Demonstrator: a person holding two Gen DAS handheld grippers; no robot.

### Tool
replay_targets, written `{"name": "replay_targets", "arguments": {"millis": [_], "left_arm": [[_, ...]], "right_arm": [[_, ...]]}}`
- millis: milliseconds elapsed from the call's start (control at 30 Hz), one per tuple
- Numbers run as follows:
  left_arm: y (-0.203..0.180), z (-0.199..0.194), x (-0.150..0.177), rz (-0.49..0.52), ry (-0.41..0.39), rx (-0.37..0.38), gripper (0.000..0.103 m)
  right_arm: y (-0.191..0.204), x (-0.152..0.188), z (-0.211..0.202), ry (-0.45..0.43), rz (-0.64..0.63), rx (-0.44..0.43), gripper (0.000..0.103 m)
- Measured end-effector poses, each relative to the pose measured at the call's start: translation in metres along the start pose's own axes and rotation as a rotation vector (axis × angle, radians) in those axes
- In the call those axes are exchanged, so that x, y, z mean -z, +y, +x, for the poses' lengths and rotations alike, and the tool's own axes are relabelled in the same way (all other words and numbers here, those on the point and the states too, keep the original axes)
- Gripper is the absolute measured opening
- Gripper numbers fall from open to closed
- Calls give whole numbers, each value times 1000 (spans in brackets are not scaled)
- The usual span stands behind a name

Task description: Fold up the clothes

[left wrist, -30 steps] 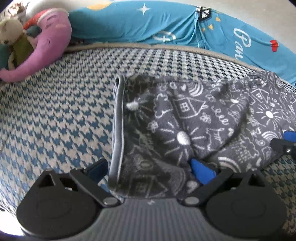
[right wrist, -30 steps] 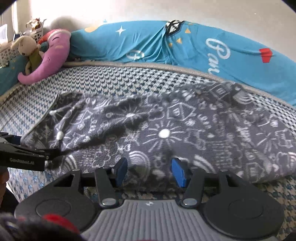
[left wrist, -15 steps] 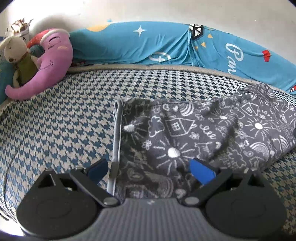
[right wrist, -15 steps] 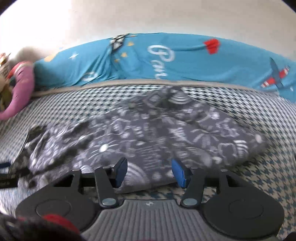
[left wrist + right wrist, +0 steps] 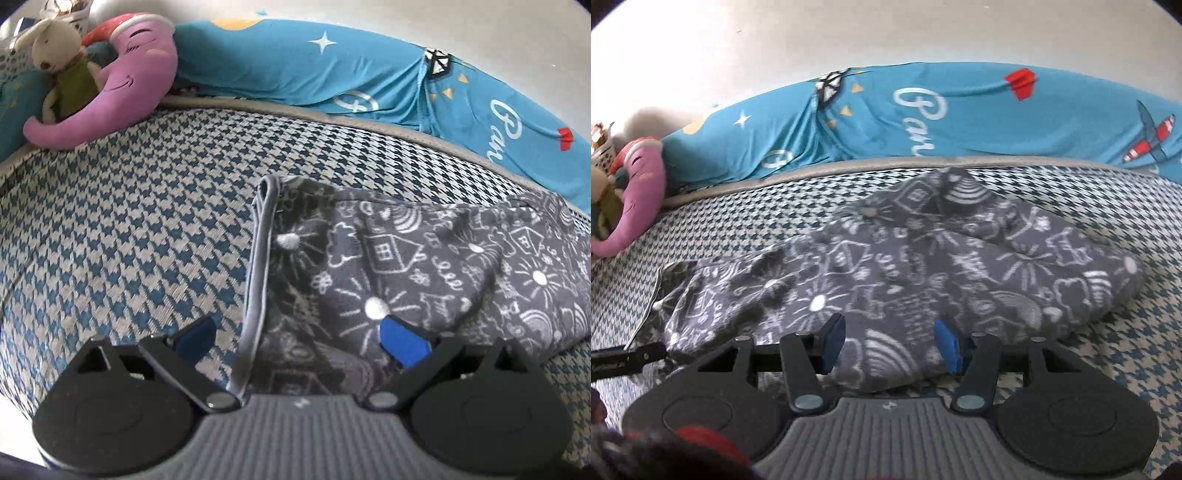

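Note:
A dark grey fleece garment (image 5: 424, 266) with white doodle print lies folded lengthwise on the houndstooth bed cover (image 5: 129, 229). Its grey-trimmed end (image 5: 258, 266) points toward me in the left wrist view. My left gripper (image 5: 299, 341) is open, its fingers straddling that trimmed end just above the cloth. In the right wrist view the same garment (image 5: 905, 269) stretches from left to right. My right gripper (image 5: 889, 341) is open over its near edge, nothing pinched between the blue pads. The left gripper's finger (image 5: 624, 360) shows at the far left edge.
A long blue printed pillow (image 5: 351, 74) runs along the wall behind the bed. A purple moon-shaped plush (image 5: 122, 88) and a small rabbit toy (image 5: 59, 55) sit at the back left corner. The bed cover (image 5: 1126, 362) lies bare right of the garment.
Both grippers have pulled back from the garment and stayed open. The right wrist view has swung rightward along the cloth. The garment lies flatter than before.

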State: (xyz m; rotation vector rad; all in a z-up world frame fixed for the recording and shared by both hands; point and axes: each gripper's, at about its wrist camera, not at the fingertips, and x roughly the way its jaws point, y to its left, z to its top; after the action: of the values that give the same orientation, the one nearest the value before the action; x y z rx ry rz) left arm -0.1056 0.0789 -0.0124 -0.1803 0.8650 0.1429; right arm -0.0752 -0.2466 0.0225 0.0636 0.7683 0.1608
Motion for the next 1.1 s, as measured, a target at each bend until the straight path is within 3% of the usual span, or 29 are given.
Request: {"name": "replay_targets", "arguments": {"millis": [267, 567, 733, 967, 1100], "left_arm": [[7, 8, -3, 11, -8, -50, 100], [17, 30, -19, -24, 10, -111, 102], [21, 36, -27, -43, 22, -125, 103], [25, 42, -31, -69, 32, -123, 103], [24, 40, -29, -71, 28, -118, 103]], "right_arm": [[34, 4, 9, -13, -136, -118, 53], [62, 18, 36, 30, -247, -226, 53], [65, 27, 45, 92, -314, -226, 53], [59, 32, 40, 129, -276, -219, 53], [60, 37, 35, 148, -269, -201, 61]]}}
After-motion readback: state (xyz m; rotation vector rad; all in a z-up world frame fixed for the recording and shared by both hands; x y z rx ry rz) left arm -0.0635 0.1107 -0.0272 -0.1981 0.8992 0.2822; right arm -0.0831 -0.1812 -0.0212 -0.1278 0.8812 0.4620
